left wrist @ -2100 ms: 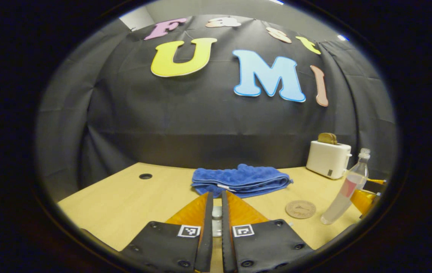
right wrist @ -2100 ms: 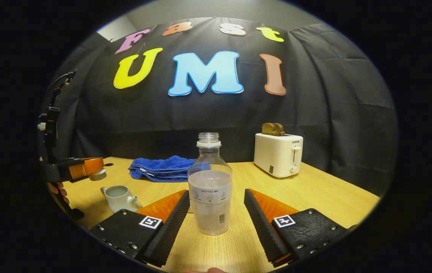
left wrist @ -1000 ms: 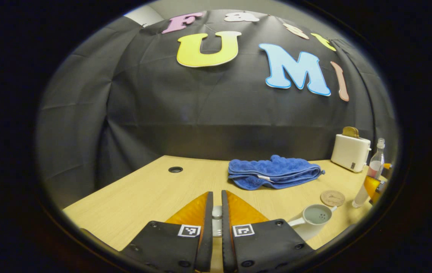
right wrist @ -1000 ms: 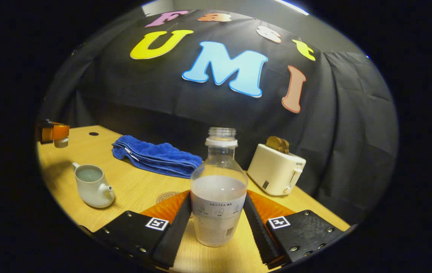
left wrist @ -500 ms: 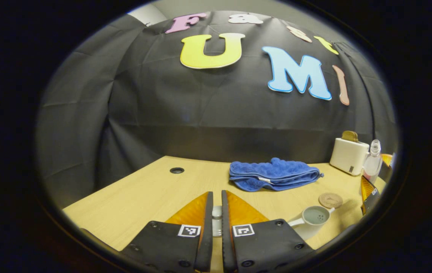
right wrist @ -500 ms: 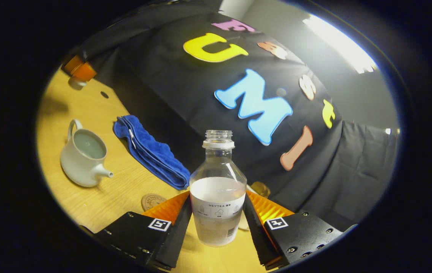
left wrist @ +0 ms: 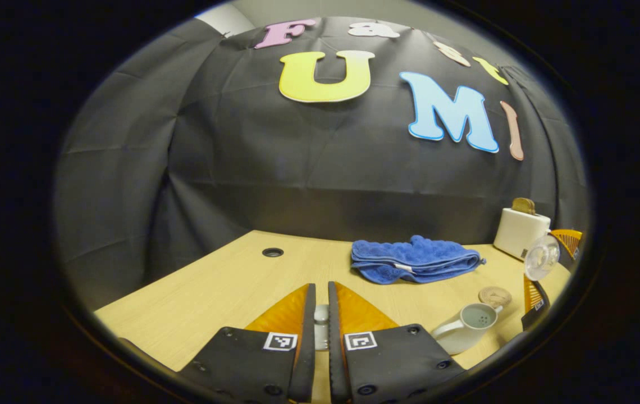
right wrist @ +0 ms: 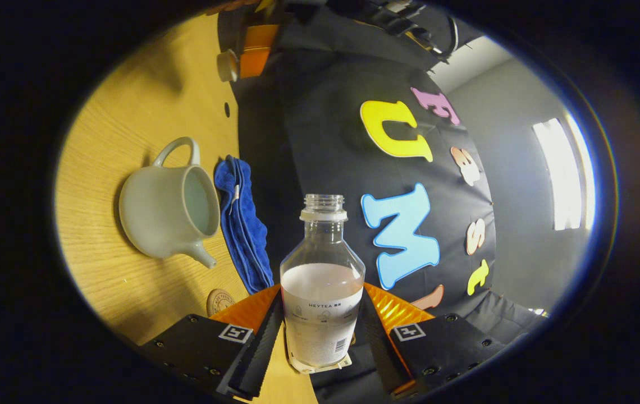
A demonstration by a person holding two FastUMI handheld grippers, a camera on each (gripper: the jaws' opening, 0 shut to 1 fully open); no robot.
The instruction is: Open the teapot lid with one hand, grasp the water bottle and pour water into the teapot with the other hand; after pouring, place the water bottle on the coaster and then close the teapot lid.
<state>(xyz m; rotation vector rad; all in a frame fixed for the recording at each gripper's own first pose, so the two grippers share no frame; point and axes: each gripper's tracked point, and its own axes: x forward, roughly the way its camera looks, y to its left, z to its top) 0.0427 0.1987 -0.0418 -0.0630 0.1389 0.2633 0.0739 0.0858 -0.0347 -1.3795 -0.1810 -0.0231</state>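
Tilted further since the earlier frame, the right tongs (right wrist: 320, 331) pinch the water bottle (right wrist: 323, 280), its long axis near horizontal and its mouth approaching the open, seemingly empty teapot (right wrist: 165, 210) near the worktop (left wrist: 213, 286) front edge, while the left tongs (left wrist: 320, 320) pinch the lid (left wrist: 321, 315).

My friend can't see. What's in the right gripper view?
The right gripper holds an open water bottle, tipped sideways toward a white teapot with no lid. The teapot sits on the wooden table beside a blue towel.
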